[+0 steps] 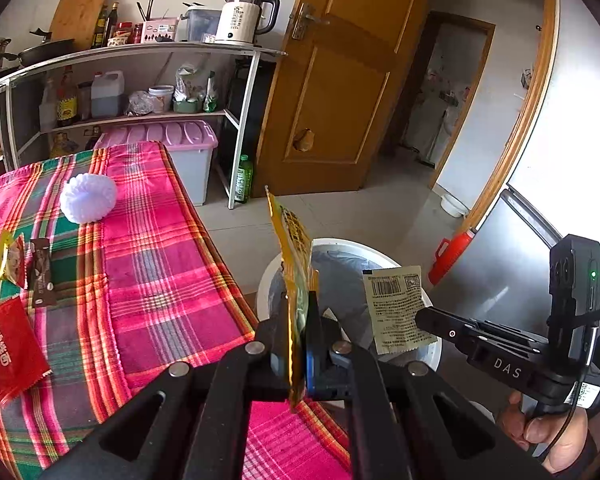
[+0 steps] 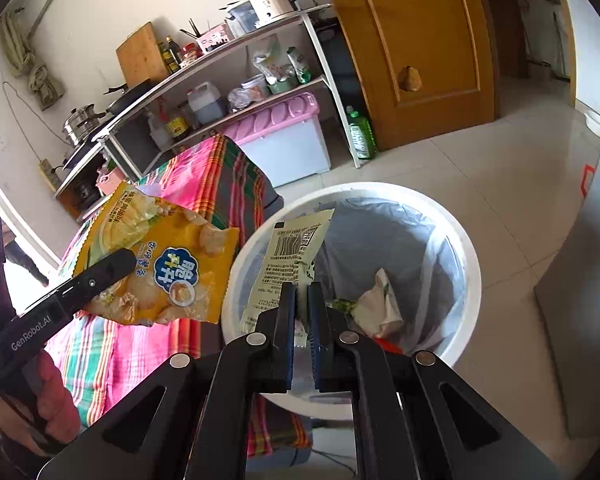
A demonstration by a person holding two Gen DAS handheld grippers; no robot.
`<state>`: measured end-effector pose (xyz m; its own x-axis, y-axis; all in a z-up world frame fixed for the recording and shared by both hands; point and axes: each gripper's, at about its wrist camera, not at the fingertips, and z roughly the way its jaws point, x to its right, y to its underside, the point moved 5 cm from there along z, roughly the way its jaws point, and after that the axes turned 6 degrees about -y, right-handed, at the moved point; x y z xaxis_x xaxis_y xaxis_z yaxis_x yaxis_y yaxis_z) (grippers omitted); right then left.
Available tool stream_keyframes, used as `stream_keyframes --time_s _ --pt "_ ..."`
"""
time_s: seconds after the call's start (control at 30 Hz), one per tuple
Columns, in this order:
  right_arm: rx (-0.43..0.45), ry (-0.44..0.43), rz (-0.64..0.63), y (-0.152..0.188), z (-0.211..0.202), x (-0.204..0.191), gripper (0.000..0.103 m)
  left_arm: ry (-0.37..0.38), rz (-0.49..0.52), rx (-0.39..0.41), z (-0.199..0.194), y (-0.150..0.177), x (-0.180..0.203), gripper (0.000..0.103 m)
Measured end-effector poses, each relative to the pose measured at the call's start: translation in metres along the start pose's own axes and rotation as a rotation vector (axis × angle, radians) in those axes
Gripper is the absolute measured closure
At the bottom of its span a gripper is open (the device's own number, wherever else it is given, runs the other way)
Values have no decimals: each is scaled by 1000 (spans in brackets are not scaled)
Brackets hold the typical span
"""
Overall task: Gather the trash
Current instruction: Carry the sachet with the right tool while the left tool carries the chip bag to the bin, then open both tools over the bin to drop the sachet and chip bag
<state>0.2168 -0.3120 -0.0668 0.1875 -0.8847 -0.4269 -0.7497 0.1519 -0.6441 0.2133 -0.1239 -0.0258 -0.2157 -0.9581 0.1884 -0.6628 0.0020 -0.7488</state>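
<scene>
From the left wrist view, the left gripper (image 1: 300, 344) is clamped on a yellow snack bag (image 1: 294, 276), which stands edge-on and upright between its fingers. Behind the bag, toward 1 o'clock, sits the white trash bin (image 1: 268, 280) with a grey liner, on the floor just beside the surface (image 1: 160, 260), which is draped in a pink plaid cloth. At 3 o'clock the right gripper (image 1: 424, 320) reaches in from the right, pinching a pale green wrapper (image 1: 396, 312) with a barcode; the wrapper hangs over the bin's opening. On the cloth at 9 to 10 o'clock lie a white foam net (image 1: 88, 198), a small yellow packet (image 1: 8, 258), a brown stick packet (image 1: 42, 276) and a red packet (image 1: 12, 344) at 8 o'clock. A kettle (image 1: 246, 16) stands on the shelf rack at 12 o'clock.

From the right wrist view, the right gripper (image 2: 302, 300) has its fingers drawn close on the lower edge of the pale green wrapper (image 2: 288, 260), which rises toward 12 o'clock over the near-left rim of the trash bin (image 2: 472, 280). Inside the bin, at 2 o'clock from the fingertips, lies crumpled paper rubbish (image 2: 380, 304). At 9 o'clock the left gripper (image 2: 120, 262) holds the yellow snack bag (image 2: 172, 264) flat-on above the edge of the surface (image 2: 224, 176), just left of the bin's rim.
</scene>
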Motion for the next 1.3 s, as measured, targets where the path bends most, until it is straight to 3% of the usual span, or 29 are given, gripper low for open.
stream_keyframes --time_s 0.57,0.7,0.87,1.1,1.3 --pt "-70 37 83 13 22 34 96 21 14 -102 44 13 24 97" --pt "-84 53 95 15 25 39 95 23 14 -117 49 15 25 89" --pt "-75 53 87 15 22 37 93 31 10 -111 49 15 25 77" --pt "-45 38 57 8 12 25 92 28 0 -83 37 11 20 77" --pt "-9 11 21 4 0 5 79 15 -1 -46 20 7 12 77"
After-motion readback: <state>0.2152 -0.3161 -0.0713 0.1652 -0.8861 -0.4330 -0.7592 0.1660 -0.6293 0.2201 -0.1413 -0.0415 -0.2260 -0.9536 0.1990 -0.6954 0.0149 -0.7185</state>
